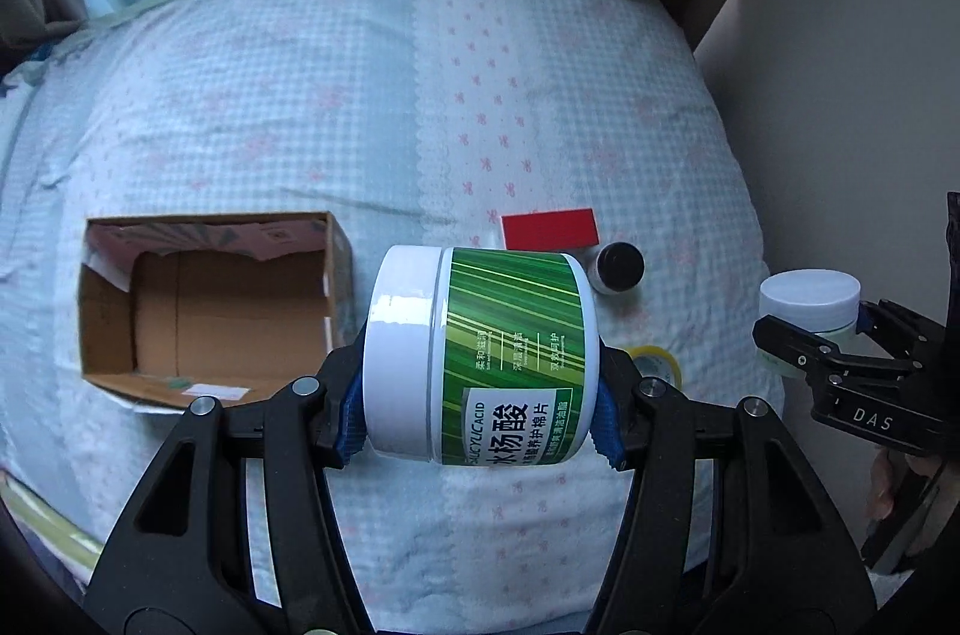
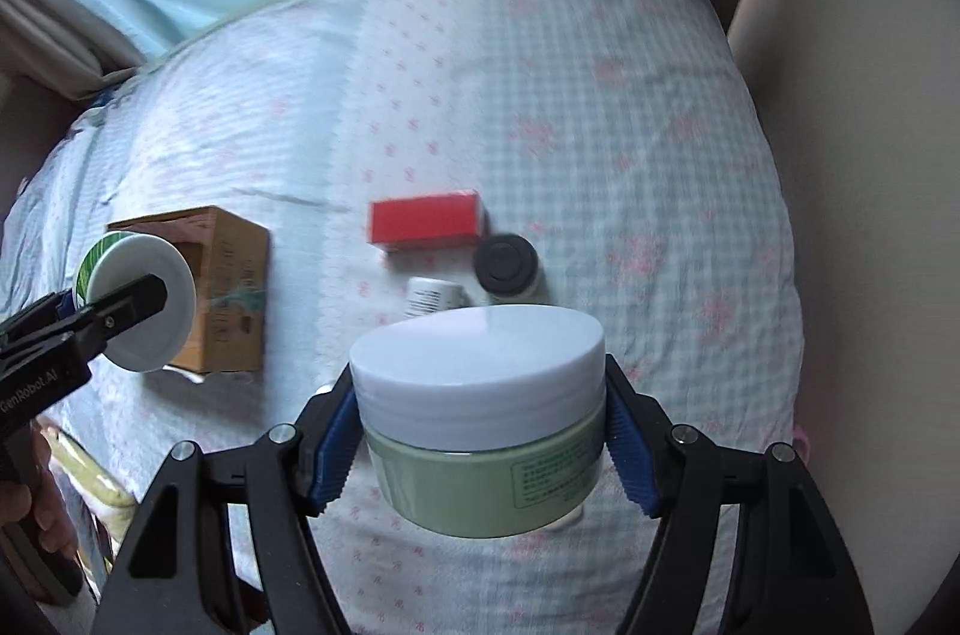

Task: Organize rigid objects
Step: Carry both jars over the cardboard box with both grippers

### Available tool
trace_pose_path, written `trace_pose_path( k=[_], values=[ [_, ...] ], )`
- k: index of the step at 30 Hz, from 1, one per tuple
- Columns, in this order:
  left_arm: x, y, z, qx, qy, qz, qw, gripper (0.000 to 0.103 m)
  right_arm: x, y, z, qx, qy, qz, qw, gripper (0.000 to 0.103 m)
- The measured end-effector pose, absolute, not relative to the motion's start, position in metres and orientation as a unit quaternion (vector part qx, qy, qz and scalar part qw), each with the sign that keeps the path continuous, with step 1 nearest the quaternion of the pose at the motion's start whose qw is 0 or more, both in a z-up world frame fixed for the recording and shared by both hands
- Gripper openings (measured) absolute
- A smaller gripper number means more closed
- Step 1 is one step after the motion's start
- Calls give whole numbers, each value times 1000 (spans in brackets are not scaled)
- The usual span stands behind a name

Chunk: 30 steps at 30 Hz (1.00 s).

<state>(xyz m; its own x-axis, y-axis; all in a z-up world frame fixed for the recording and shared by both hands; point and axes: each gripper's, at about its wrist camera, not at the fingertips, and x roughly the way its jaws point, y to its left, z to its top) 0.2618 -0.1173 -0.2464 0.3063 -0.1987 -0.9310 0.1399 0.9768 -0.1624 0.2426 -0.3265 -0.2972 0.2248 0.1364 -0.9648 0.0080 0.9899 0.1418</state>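
A: L claw (image 1: 480, 419) – what's it got?

B: Clamped on the green-striped jar (image 1: 480, 359), jar lying sideways, white lid to the claw's left, blue pads (image 1: 351, 419) pressed on both ends. Held up off the bed (image 1: 240, 107).

A: And the R claw (image 2: 483, 446)?

B: Gripping a pale green jar (image 2: 486, 479) w/ a lilac-white lid, upright, pads on its sides, also above the bed.

A: Beyond the L claw?

B: Open cardboard box (image 1: 210, 299) ahead & to its left, nothing to be seen inside it. Ahead-right, just past the jar: red box (image 1: 549, 230), a dark-capped bottle (image 1: 618, 266) right beside it. Bit of yellow tape roll (image 1: 657, 362) peeks out right by the claw's right finger.

A: From the R claw's side?

B: Same red box & dark-capped bottle straight ahead, a small white bottle (image 2: 432, 296) lying nearer the claw. Cardboard box off to the left, behind the L claw.
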Motion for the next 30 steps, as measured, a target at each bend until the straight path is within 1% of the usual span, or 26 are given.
trace_pose_path(
  k=[3,7,13,19,23,30],
  values=[
    [251,-88,-219,-22,565,-101,819,54,240,-304,-270,37,608,48,792,67],
    [247,-46,-196,-33,553,-101,826,54,234,-268,-240,38,592,61,803,67],
    [247,30,-194,-28,547,-108,830,54,233,-192,-219,52,574,73,814,67],
    [259,112,-210,-15,558,-121,821,54,236,-97,-222,55,572,65,816,67],
    [274,159,-233,-2,574,-125,809,54,239,-39,-239,44,585,63,807,67],
    [300,199,-291,25,610,-125,782,54,254,38,-279,25,616,71,784,67]
  ],
)
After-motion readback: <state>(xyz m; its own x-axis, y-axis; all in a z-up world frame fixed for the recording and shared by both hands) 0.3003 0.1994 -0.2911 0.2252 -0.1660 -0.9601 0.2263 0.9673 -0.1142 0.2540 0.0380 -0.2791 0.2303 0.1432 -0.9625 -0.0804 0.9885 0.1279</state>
